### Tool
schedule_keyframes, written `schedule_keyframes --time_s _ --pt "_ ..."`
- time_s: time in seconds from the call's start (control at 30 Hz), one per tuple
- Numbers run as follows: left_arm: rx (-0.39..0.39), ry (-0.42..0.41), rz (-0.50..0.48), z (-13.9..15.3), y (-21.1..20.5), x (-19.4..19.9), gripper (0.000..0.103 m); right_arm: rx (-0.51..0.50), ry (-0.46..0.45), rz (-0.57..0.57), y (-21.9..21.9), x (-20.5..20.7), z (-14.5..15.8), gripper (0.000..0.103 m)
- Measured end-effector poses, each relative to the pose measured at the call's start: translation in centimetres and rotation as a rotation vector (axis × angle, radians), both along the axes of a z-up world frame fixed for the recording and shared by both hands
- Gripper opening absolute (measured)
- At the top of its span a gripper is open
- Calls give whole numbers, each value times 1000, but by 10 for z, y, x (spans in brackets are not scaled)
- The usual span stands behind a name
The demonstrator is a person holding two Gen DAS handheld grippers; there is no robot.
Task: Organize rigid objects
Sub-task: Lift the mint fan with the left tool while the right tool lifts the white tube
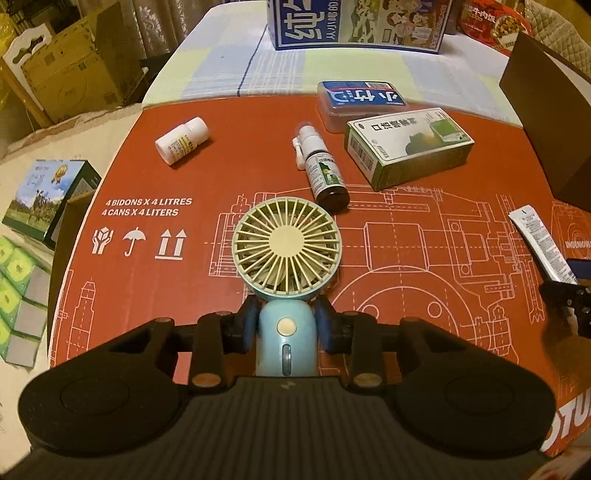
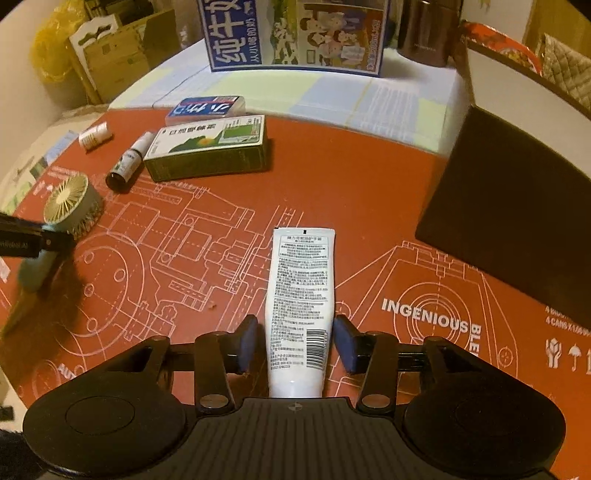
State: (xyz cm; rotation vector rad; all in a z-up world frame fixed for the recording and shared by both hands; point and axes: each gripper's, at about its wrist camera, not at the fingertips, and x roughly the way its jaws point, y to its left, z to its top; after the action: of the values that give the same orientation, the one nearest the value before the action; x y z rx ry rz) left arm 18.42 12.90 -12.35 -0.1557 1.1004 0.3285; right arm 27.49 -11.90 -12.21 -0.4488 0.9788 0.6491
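My left gripper [image 1: 286, 326] is shut on the blue handle of a small hand fan [image 1: 286, 245], whose cream grille points away; the fan also shows in the right wrist view [image 2: 72, 203]. My right gripper [image 2: 295, 341] is open, its pads on either side of a white tube [image 2: 301, 291] lying on the red cardboard sheet [image 2: 332, 192], with small gaps. The tube's end shows in the left wrist view [image 1: 539, 240]. A white pill bottle [image 1: 183, 140], a spray bottle [image 1: 323, 170], a green box [image 1: 408, 146] and a blue-labelled case [image 1: 364, 103] lie further out.
A dark box [image 2: 517, 221] stands at the right. A large blue milk carton [image 1: 358, 22] stands at the back on the checked cloth. A green picture box [image 1: 48, 195] and tissue packs [image 1: 18, 295] sit off the sheet's left edge.
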Motion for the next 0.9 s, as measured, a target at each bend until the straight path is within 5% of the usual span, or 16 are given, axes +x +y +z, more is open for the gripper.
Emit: schedule_keyframes --time_s 0.9 --pt "-3 -4 -57 1 -10 -9 28 5 0 -11 -2 -5 2 36"
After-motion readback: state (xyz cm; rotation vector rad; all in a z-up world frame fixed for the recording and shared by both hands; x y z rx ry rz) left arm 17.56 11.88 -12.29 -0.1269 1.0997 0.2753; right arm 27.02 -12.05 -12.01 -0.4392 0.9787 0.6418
